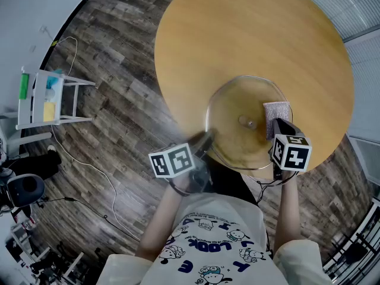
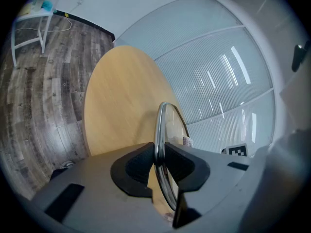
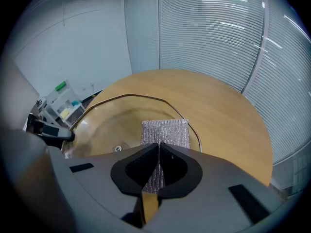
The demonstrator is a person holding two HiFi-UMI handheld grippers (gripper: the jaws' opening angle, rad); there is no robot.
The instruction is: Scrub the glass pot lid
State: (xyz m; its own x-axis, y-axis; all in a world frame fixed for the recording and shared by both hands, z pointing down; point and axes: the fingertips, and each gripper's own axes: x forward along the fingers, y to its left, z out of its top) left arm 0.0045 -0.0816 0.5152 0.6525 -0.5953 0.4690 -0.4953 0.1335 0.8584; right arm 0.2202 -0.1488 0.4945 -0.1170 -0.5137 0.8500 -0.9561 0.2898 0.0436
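The glass pot lid [image 1: 237, 129], with a steel rim and a small centre screw [image 3: 117, 148], is held over the near edge of the round wooden table [image 1: 249, 34]. My left gripper [image 1: 208, 140] is shut on its left rim; in the left gripper view [image 2: 159, 163] the lid [image 2: 167, 125] stands edge-on between the pads. My right gripper [image 1: 279, 126] is shut on a silver-faced scrub sponge [image 1: 277, 110] with a yellow underside. The sponge [image 3: 165, 132] lies flat against the right part of the lid [image 3: 112, 120], sticking out ahead of the right gripper [image 3: 158, 166].
A white shelf stand [image 1: 50, 97] with green and yellow items stands on the wood floor at the left, with cables trailing near it. Slatted glass walls [image 3: 218, 38] rise behind the table. The person's body is close below the lid.
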